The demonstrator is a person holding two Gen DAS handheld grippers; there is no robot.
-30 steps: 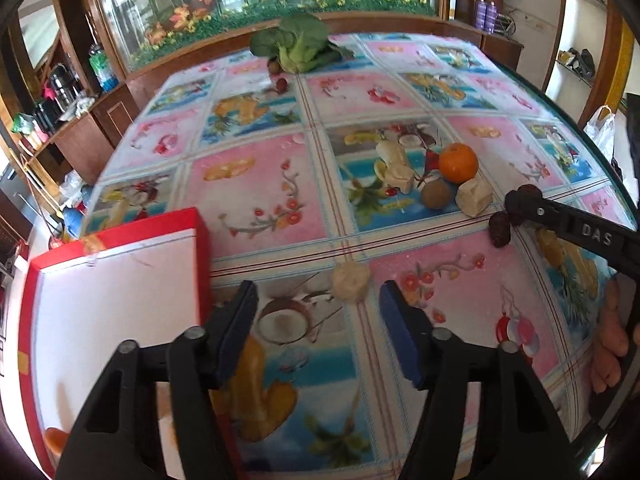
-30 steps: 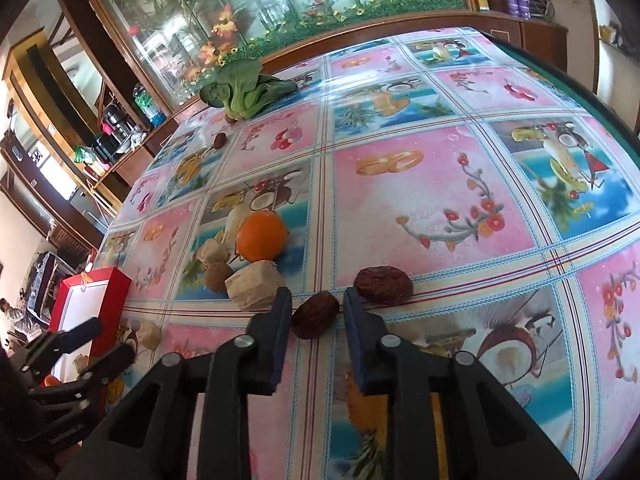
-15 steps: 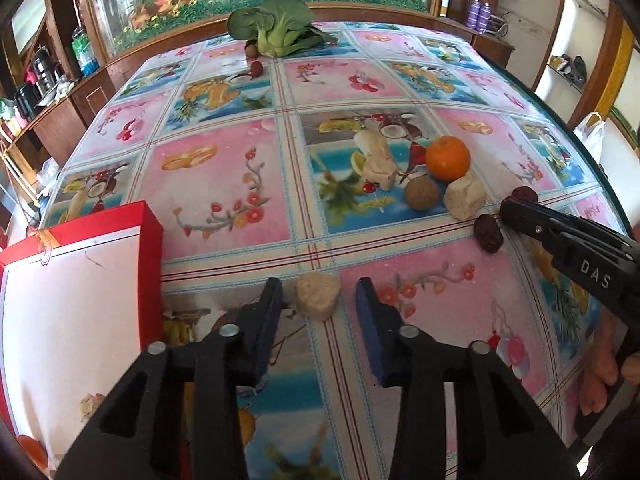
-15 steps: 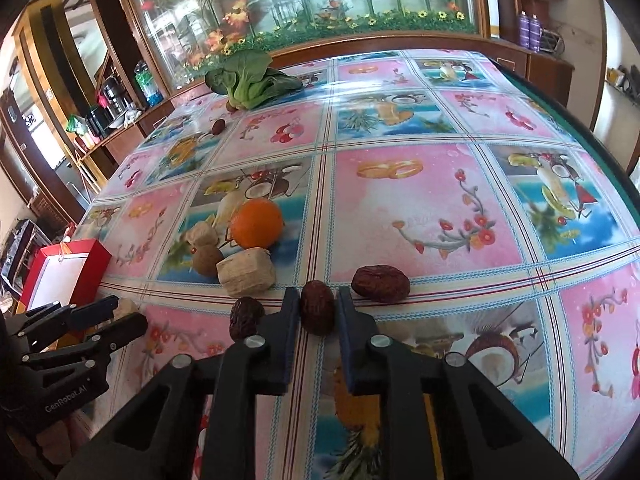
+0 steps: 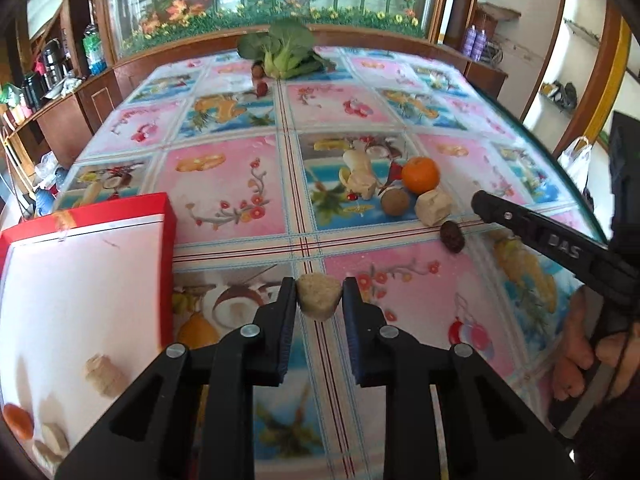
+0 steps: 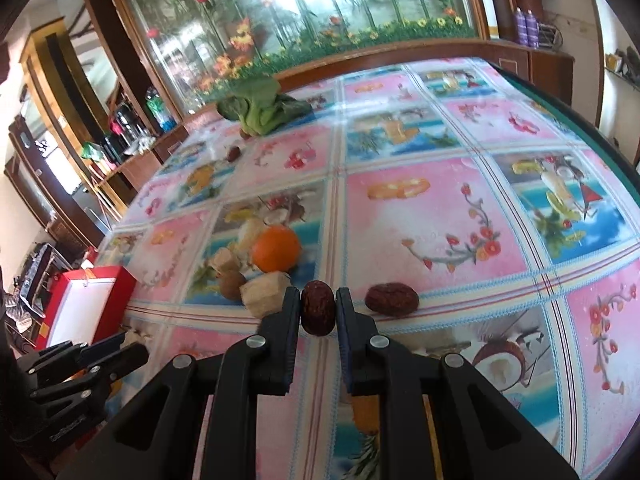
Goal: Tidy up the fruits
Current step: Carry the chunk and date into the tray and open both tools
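Date [image 6: 317,314] between right claw [image 6: 318,312] pads

1. both views are bright, lit by daylight that seems to come from the far side of the room.
2. the glass panel [image 6: 320,20] behind the table has strong white glare in the right wrist view, so its painted plants look washed out.
3. the tablecloth [image 5: 224,184] is shiny and shows pale reflections on its far part.
4. shadows under the fruits are soft and short.
5. the fisheye lens bends straight lines; the table edge curves strongly, and the corners are black.
6. the right wrist view is slightly blurred, for example at the orange [image 6: 277,249].
7. the white inside of the box [image 5: 80,300] is a little overexposed.
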